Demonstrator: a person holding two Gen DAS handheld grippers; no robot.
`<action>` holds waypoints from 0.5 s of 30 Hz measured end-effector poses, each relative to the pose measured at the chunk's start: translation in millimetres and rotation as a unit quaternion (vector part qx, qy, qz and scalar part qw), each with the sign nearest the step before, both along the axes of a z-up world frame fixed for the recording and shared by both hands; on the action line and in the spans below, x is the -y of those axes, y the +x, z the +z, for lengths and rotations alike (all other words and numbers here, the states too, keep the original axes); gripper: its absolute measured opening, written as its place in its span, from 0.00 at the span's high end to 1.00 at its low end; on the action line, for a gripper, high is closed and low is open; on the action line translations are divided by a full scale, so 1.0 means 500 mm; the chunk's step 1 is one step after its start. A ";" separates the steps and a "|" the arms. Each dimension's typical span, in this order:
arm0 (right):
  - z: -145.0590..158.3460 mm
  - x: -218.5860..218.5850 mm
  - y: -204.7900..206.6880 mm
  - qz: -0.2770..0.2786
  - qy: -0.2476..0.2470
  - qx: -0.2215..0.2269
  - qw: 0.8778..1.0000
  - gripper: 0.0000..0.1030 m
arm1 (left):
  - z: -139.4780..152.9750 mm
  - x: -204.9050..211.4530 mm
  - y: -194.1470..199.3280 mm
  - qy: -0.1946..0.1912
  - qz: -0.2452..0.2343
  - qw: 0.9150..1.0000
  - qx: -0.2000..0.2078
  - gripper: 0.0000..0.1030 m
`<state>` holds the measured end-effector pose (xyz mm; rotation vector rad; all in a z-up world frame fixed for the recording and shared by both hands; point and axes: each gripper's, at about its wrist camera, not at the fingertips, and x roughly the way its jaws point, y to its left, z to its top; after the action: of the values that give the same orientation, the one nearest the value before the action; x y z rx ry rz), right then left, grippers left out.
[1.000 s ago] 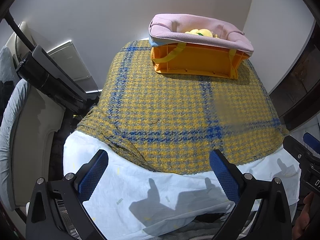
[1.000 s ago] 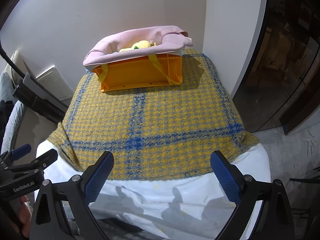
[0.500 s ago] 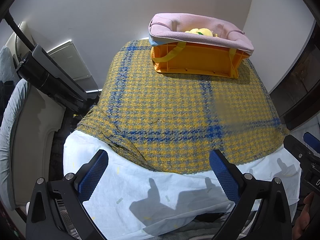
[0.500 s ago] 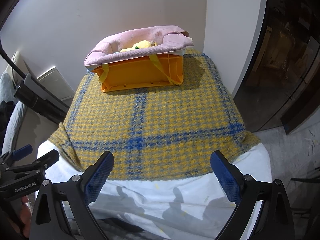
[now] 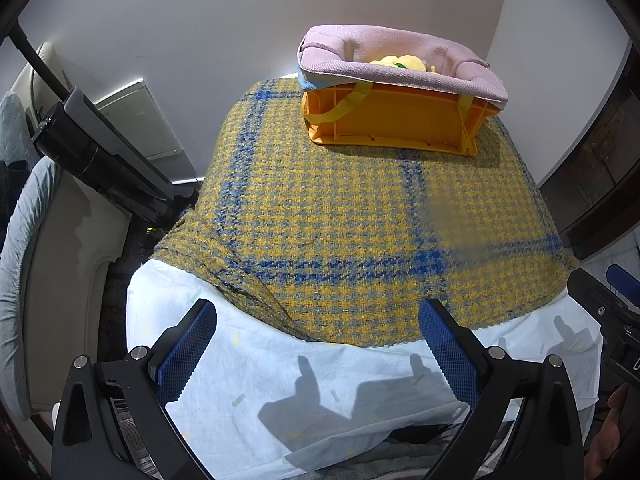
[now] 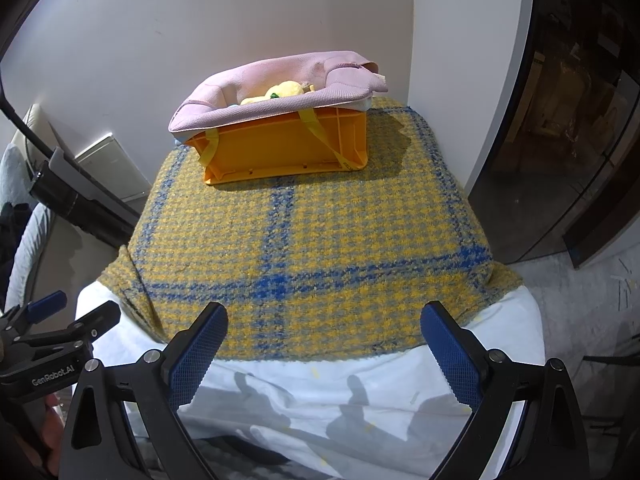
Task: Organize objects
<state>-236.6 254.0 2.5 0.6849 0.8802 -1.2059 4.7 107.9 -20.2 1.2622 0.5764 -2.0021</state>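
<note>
**2 grippers held wide, empty, at the near edge**

Both tools hang over the white sheet (image 5: 280, 380) at the front of the table. The left gripper (image 5: 318, 344) has its blue pads (image 5: 188, 350) spread wide with nothing between them; the right gripper (image 6: 322, 346) is spread just as wide and also empty.

Well apart from both, at the far end of the yellow-and-blue plaid blanket (image 5: 340, 216), stands 1 orange crate (image 5: 396, 120) near the wall. A pink cloth (image 5: 400, 60) is draped over its rim, and a yellow plush toy (image 6: 286, 90) lies inside, only partly visible. Yellow straps (image 6: 318, 130) hang down the crate's front.
</note>
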 end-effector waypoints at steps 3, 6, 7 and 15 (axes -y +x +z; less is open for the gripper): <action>0.001 -0.001 0.000 0.000 -0.001 0.001 1.000 0.06 | 0.000 -0.001 0.000 0.000 0.002 1.000 0.000 0.00; 0.001 -0.002 0.001 0.000 -0.001 0.001 1.000 0.06 | -0.001 -0.001 0.000 0.002 0.004 1.000 0.000 0.00; 0.001 -0.002 0.001 0.000 -0.001 0.001 1.000 0.06 | -0.002 -0.002 0.001 0.003 0.009 1.000 -0.001 0.00; 0.001 -0.002 0.001 0.000 0.000 0.001 1.000 0.06 | -0.004 -0.003 0.001 0.005 0.012 1.000 0.000 0.00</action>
<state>-236.0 255.1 2.8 0.6860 0.8783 -1.2049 4.9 109.2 -22.0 1.2549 0.5996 -1.9821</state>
